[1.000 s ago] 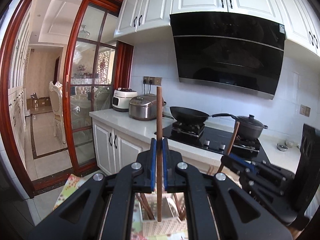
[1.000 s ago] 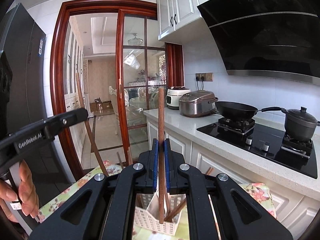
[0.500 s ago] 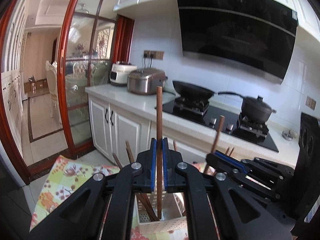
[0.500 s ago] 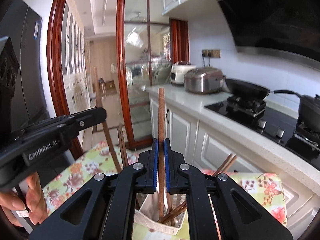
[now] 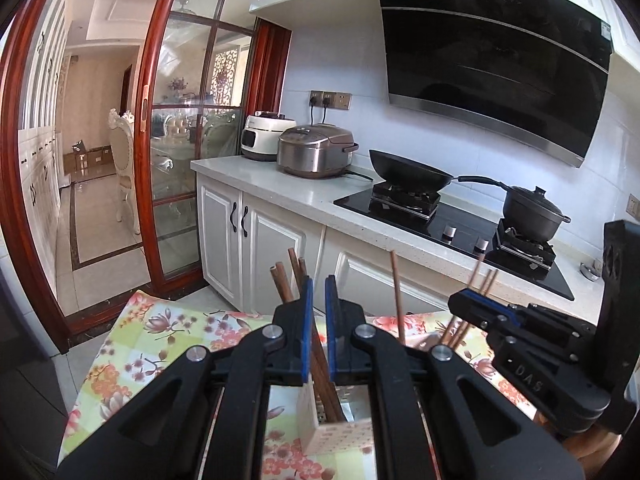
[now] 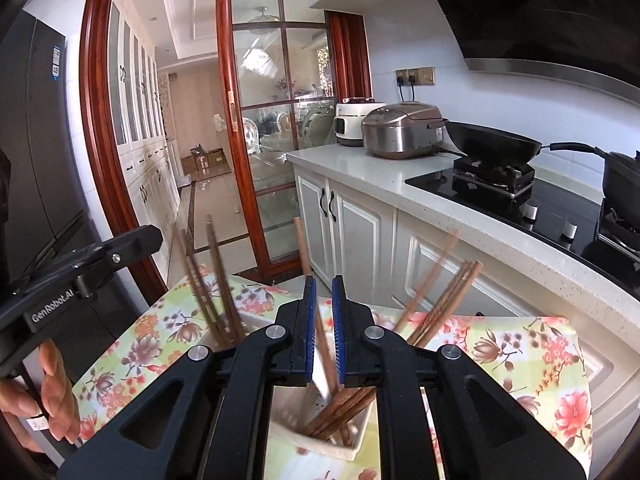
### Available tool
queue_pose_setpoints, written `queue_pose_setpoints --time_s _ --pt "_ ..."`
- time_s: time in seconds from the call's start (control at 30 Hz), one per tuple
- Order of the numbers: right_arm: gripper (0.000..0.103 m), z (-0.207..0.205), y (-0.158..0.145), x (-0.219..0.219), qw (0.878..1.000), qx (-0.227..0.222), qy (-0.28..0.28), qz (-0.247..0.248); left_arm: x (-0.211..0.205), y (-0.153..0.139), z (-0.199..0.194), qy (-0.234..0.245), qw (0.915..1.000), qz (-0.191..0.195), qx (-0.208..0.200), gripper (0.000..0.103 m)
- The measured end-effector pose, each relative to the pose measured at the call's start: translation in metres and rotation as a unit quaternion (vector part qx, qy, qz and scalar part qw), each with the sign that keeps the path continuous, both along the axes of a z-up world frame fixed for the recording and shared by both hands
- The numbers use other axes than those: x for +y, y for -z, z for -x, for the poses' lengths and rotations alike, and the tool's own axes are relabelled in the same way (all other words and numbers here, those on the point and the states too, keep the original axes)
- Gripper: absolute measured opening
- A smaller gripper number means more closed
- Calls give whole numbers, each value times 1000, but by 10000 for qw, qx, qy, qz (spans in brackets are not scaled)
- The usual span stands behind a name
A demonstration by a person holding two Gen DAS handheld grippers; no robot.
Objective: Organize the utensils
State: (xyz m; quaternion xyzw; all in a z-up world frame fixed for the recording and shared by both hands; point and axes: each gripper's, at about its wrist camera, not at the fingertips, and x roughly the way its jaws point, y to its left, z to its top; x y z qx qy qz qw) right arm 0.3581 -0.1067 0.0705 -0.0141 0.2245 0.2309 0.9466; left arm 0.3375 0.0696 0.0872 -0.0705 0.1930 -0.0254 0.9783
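The right gripper (image 6: 323, 312) has just been opening its jaws. They stand slightly apart, and a blurred chopstick (image 6: 325, 360) leans loose between them with its tip in the holder (image 6: 320, 446). The left gripper (image 5: 316, 312) has its jaws almost together around another leaning stick (image 5: 320, 360); I cannot tell whether they pinch it. The holder sits on the table's cloth (image 6: 520, 360), well in from the far edge. The sticks are slim, smooth, dark wood. A tilted one could catch the rim or skid out, and the light, white, perforated plastic holder might tip if a gripper knocks the fanned sticks. The glossy floral cloth offers little grip.
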Motion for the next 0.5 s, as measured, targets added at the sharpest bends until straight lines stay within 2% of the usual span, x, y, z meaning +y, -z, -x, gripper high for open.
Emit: queue_pose_setpoints --time_s 0.1,0.13,0.17,0.2,0.23,0.27,0.3,0.37,0.5 --pt "10 26 -5 0 9998 -165 -134 27 -2 -1 24 7 9999 -96 -139 10" --pt "10 35 -5 -1 9997 -210 -155 35 -1 0 34 -19 9998 -101 -183 17" --pt "10 45 -5 -3 9996 -240 -175 12 -2 1 40 -47 9997 -97 -204 31" --pt "12 55 -4 -5 9995 -247 -192 -22 -1 4 51 -104 9996 -93 -232 40" --pt "14 64 -2 -7 9996 -238 -174 -42 1 7 61 -168 9995 -85 -259 55" --pt "22 70 0 -9 9996 -235 -146 -52 2 11 70 -218 9993 -68 -284 62" --pt "34 77 2 -12 9996 -240 -113 -70 4 14 79 -247 9993 -58 -288 64" --pt "45 90 8 -18 9996 -211 -76 -162 5 22 94 -312 9992 -89 -224 74" --pt "46 110 20 -31 9994 -104 -43 -330 6 34 123 -395 9988 -180 -207 89"
